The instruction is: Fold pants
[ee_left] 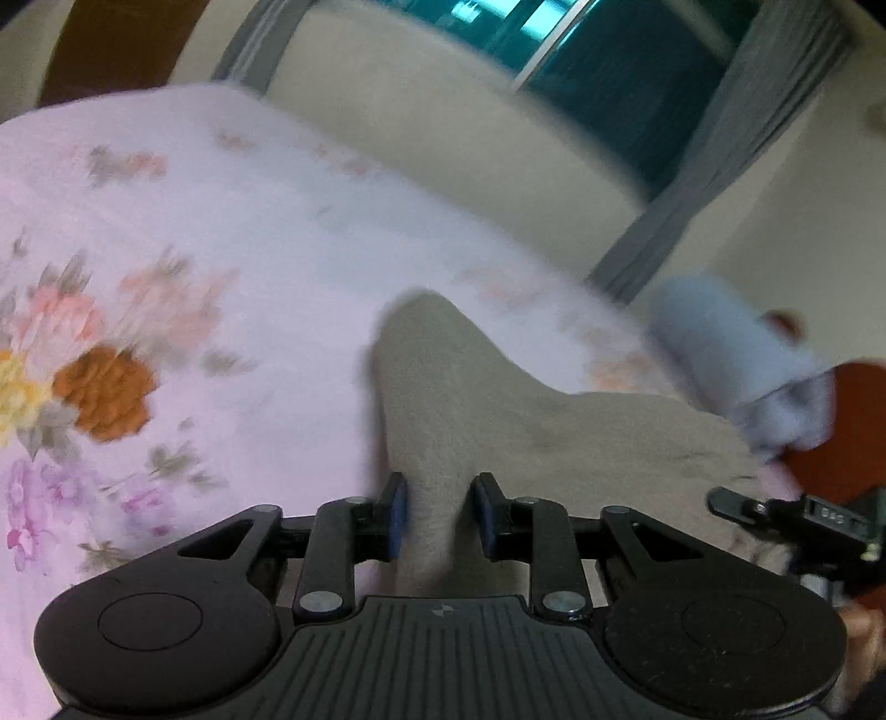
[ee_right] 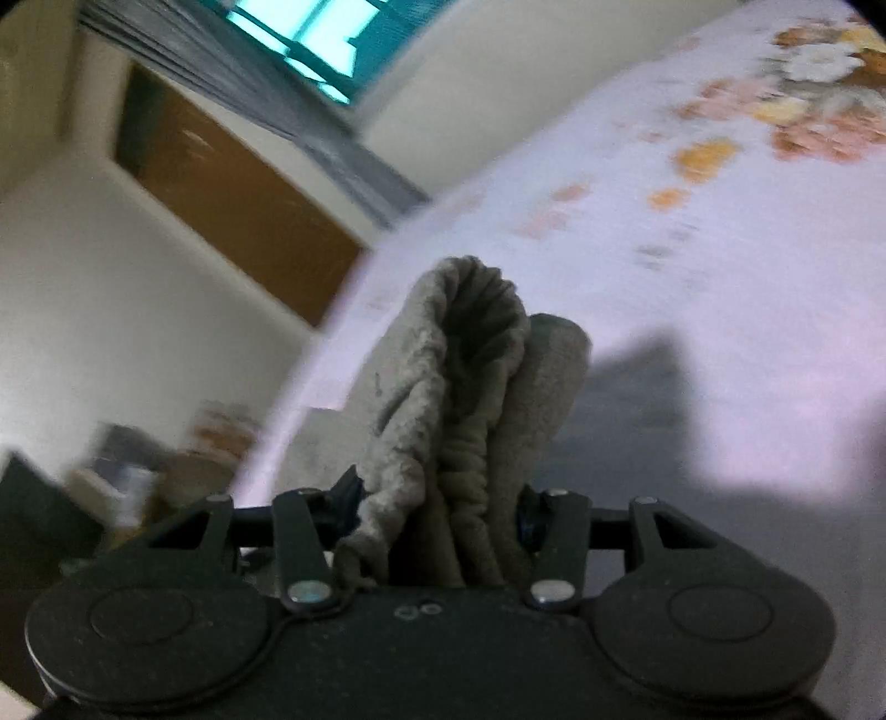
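In the left wrist view, we had the left gripper (ee_left: 437,512) partly open, with a ridge of the grey pants (ee_left: 498,410) running between its blue pads; a sliver of gap showed on each side, so we could not tell whether the pads truly pinched the cloth. The pants lay on the bed (ee_left: 232,232), on its pink flowered cover, with one end reaching away from us and the rest spreading to the right. At the far right a light blue sleeve (ee_left: 736,360) led down to the other tool.

In the right wrist view, the right gripper (ee_right: 443,518) was closed on a thick bunch of the pants (ee_right: 476,354), gathered waistband included, standing up out of the jaws above the bed (ee_right: 664,249).

We judged the fold to be under way, not finished: both ends were being carried and no flat, squared stack lay on the cover yet. Laying down and smoothing remained.

Around us were grey curtains (ee_left: 709,183), a window (ee_right: 310,44), a brown cupboard (ee_right: 232,188) and blurred clutter on the floor at the near left (ee_right: 166,459). Nothing lay across the open cover ahead.
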Action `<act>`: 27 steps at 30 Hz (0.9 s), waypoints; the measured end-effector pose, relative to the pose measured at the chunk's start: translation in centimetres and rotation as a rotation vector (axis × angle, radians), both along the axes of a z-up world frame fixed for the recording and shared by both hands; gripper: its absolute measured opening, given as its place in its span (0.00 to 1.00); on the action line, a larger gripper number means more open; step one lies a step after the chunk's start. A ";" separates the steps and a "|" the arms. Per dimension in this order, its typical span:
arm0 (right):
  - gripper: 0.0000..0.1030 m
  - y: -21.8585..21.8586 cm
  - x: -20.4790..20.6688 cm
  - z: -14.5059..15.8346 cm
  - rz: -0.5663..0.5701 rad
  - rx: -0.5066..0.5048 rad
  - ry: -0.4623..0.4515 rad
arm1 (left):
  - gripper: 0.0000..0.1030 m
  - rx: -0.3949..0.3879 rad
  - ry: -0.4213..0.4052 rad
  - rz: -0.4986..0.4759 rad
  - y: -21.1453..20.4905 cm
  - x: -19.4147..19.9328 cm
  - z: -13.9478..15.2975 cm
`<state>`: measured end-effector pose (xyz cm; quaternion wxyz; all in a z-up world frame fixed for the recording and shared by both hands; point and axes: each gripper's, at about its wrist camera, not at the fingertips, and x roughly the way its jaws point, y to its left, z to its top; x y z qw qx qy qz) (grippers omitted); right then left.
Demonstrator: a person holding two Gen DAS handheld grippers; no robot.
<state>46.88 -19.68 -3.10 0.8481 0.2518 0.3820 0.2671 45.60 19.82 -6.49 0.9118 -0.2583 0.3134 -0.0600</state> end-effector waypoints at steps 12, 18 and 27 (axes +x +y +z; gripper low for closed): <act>0.73 -4.6 -3.9 -0.2 -0.161 -0.070 -0.079 | 0.94 0.154 -0.130 0.088 0.2 -5.2 0.5; 0.86 -1.7 -7.3 2.0 -0.086 -0.198 -0.157 | 0.94 0.242 -0.085 0.048 -2.5 -7.9 0.2; 0.94 -2.7 -11.2 4.3 -0.152 -0.243 -0.116 | 0.94 0.249 -0.059 0.159 0.1 -13.0 2.0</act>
